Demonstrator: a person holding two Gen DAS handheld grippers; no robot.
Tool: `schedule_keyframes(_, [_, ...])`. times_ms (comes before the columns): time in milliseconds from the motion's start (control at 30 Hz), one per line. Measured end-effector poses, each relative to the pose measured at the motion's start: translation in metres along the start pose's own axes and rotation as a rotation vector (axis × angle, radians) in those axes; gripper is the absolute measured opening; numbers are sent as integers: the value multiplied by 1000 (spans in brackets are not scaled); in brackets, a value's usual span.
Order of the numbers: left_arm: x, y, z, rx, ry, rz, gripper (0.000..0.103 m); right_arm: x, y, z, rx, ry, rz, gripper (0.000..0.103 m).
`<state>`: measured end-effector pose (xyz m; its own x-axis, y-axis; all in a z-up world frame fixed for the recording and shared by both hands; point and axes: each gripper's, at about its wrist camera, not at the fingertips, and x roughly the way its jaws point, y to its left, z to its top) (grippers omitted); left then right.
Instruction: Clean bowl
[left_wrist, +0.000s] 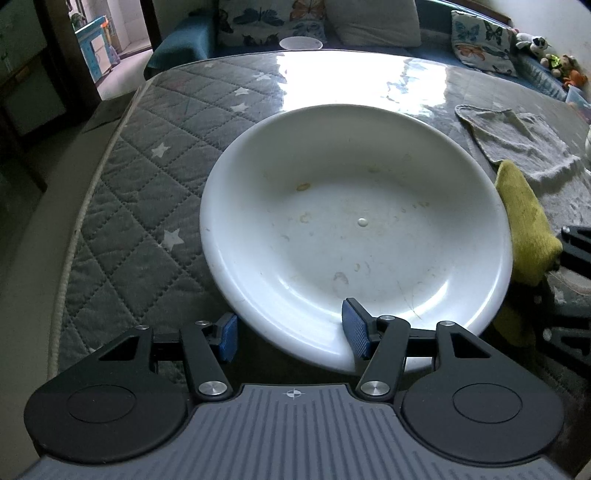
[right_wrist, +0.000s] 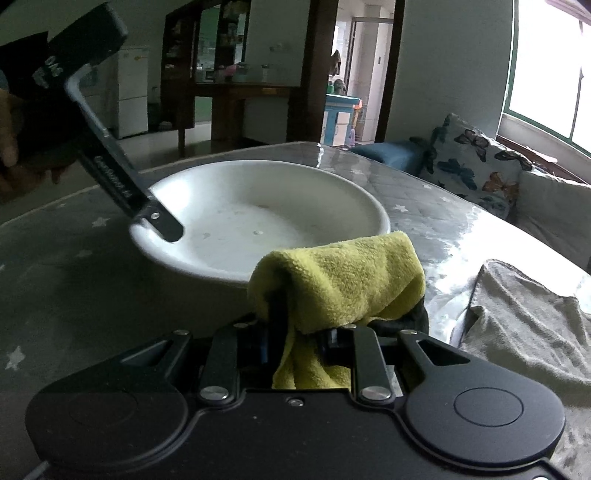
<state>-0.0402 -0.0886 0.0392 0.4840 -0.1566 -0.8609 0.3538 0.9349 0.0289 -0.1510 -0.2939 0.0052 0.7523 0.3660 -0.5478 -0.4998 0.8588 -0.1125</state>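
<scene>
A wide white bowl (left_wrist: 354, 221) with dried food marks and a small white drop inside sits on the quilted table (left_wrist: 140, 192). My left gripper (left_wrist: 291, 334) is open and straddles the bowl's near rim, one blue pad outside and one inside. In the right wrist view the bowl (right_wrist: 258, 218) lies ahead, with a finger of the left gripper (right_wrist: 162, 221) reaching over its left rim. My right gripper (right_wrist: 299, 332) is shut on a folded yellow cloth (right_wrist: 343, 280), held just outside the bowl's near rim. The yellow cloth (left_wrist: 524, 218) sits beside the bowl's right edge.
A grey-white towel (left_wrist: 517, 144) lies crumpled on the table to the right of the bowl (right_wrist: 524, 325). A small white cup (left_wrist: 301, 43) stands at the table's far edge. Sofa cushions (right_wrist: 472, 162) line the far side, and the table's edge curves away on the left.
</scene>
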Motion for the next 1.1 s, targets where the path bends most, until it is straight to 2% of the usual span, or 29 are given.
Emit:
schedule_keyframes(633, [0, 0, 0, 15, -5, 13, 61, 33, -37, 13, -14, 7, -44, 25])
schedule_keyframes(1100, [1, 0, -2, 30, -17, 20, 61, 30, -41, 11, -5, 1, -7, 25])
